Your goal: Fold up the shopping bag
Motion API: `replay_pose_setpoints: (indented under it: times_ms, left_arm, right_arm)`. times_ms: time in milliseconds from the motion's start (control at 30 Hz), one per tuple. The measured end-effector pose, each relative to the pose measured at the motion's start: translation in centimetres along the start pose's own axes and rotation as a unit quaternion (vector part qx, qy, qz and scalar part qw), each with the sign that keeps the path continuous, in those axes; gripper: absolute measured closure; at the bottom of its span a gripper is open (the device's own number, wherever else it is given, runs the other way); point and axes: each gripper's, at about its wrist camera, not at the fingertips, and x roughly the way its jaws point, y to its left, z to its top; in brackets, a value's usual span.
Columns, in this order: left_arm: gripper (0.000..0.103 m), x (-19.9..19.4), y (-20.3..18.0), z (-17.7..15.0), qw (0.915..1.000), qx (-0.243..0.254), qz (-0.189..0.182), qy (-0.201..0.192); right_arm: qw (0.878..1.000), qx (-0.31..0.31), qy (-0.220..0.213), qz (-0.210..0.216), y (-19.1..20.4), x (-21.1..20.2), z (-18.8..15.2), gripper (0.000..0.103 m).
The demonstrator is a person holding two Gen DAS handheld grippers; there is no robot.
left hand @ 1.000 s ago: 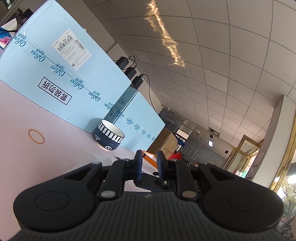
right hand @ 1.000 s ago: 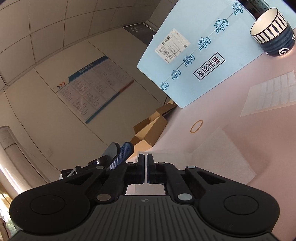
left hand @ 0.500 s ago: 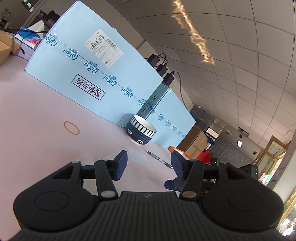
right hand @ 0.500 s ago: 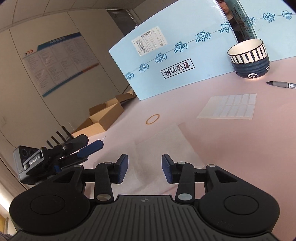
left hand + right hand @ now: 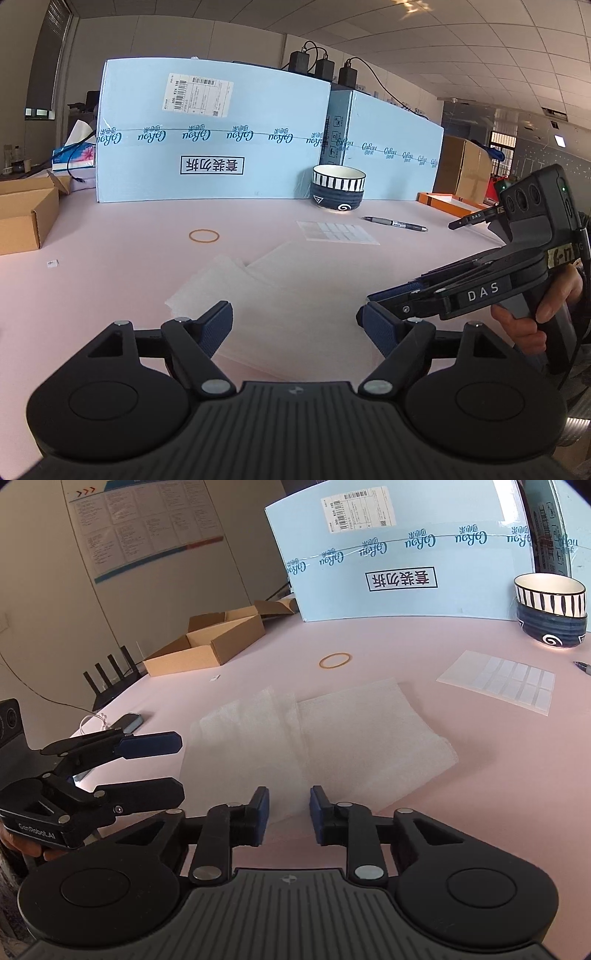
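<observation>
The shopping bag (image 5: 258, 291) is a thin white translucent sheet lying flat on the pink table (image 5: 110, 280), with one layer overlapping another. In the right wrist view the bag (image 5: 332, 731) lies just beyond my fingers. My left gripper (image 5: 295, 312) hovers over the bag's near edge, jaws wide and still opening, nothing between them. It also shows from the side as the left gripper (image 5: 182, 767) at the bag's left edge. My right gripper (image 5: 288, 801) has a narrow gap, its jaws closing on nothing. A hand holds the right gripper (image 5: 369, 302) at the bag's right side.
Two pale blue cartons (image 5: 214, 136) wall off the back of the table. A striped bowl (image 5: 338, 192), a pen (image 5: 395, 223), a label sheet (image 5: 338, 232) and a rubber band (image 5: 204, 235) lie beyond the bag. An open cardboard box (image 5: 210, 642) sits at the left.
Both views have rolled from tilted to level over the table. The left jaws went from shut to wide apart. The right jaws opened from shut, then narrowed again.
</observation>
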Motion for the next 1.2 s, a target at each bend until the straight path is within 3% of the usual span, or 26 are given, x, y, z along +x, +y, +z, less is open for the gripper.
replay_pose_setpoints:
  times_ms: [133, 333, 500, 600, 633, 700, 767, 967, 1200]
  left_arm:
    - [0.027, -0.3, -1.2, -0.6, 0.9999, 0.014, 0.006, 0.003]
    - [0.027, -0.4, -2.7, -0.9, 0.9993, 0.033, 0.015, -0.006]
    - [0.027, -0.5, -3.6, -1.0, 0.9969, 0.035, 0.063, -0.032]
    - [0.043, -1.0, -3.3, -1.2, 0.9940, 0.021, 0.102, -0.034]
    - [0.051, -1.2, -2.9, -1.5, 0.9930, 0.010, 0.115, -0.028]
    - [0.070, -1.8, -1.7, -2.2, 0.9903, -0.016, 0.138, -0.013]
    - [0.090, -2.9, -0.6, -2.9, 0.9879, -0.039, 0.150, -0.008]
    - [0.092, -5.7, 1.3, -3.7, 0.9816, -0.066, 0.179, -0.010]
    - [0.091, -6.3, 2.2, -3.5, 0.9808, -0.083, 0.175, -0.027]
  right_arm:
    - [0.999, -0.005, -0.044, 0.026, 0.9, -0.8, 0.5, 0.100]
    - [0.989, -0.008, -0.111, 0.103, 3.6, -2.7, 2.1, 0.100]
    - [0.978, -0.002, -0.106, 0.177, 6.0, -1.7, 2.5, 0.100]
    - [0.974, 0.005, -0.101, 0.202, 6.7, -1.0, 2.3, 0.098]
    - [0.973, 0.007, -0.104, 0.205, 6.8, -1.0, 2.2, 0.084]
    - [0.972, 0.013, -0.120, 0.202, 6.5, -1.6, 1.9, 0.059]
    - [0.970, 0.028, -0.136, 0.200, 5.6, -2.4, 1.8, 0.059]
    - [0.981, 0.075, -0.139, 0.113, 2.0, -3.5, 1.2, 0.057]
    - [0.990, 0.054, -0.121, 0.046, 1.6, -3.8, 0.1, 0.045]
